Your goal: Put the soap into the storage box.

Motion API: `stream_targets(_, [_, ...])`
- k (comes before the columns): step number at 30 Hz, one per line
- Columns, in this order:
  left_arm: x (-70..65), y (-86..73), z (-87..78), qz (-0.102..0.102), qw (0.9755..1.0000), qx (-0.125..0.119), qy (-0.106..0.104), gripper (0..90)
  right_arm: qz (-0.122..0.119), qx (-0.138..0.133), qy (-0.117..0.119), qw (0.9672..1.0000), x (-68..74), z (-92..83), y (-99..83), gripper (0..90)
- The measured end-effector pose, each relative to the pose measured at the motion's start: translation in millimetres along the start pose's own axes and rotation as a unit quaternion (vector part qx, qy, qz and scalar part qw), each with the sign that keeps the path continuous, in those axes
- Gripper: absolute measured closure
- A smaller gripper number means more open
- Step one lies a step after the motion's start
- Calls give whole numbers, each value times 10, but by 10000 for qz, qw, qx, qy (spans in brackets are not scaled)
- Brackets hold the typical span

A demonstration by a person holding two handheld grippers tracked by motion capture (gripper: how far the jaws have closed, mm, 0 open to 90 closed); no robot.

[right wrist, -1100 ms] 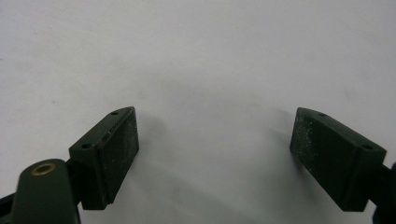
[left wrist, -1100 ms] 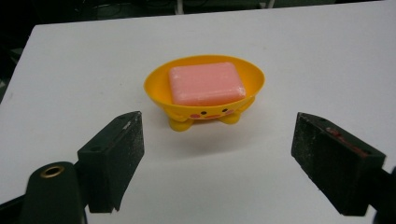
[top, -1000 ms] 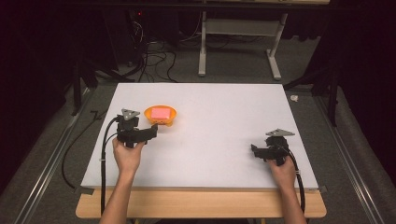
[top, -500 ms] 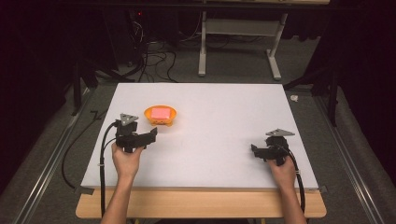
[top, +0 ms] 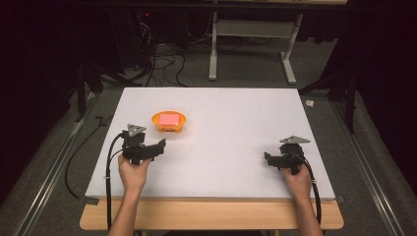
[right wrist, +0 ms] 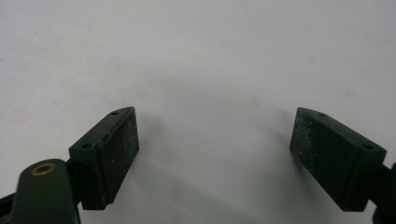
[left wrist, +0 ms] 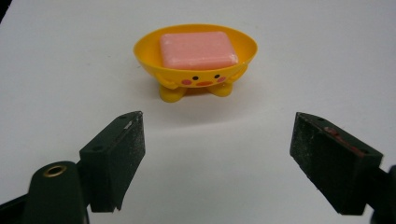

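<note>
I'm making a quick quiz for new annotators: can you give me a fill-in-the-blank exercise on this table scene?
1. The pink soap lies in a ____ dish with a duck face.
2. The dish stands nearest the ____ tool.
3. The jaws of the right tool stand ____, with nothing between them.

Missing words: yellow; left; open
</note>
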State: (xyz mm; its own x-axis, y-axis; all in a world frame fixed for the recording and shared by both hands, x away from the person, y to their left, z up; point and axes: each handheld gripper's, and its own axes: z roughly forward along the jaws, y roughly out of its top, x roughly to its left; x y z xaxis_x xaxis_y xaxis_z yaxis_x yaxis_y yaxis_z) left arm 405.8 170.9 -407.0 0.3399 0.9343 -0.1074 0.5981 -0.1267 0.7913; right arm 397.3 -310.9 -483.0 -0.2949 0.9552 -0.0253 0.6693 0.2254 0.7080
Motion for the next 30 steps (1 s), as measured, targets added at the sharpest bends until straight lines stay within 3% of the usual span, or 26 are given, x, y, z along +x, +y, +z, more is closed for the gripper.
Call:
stream_targets(15, [-13,-151,96,25,9998,176,63,187,3,1,-3,10000,1,0,0,159])
stream_targets(30, [9,-286,233,-21,9995,329,-16,188,3,2,-4,10000,1,-1,0,159])
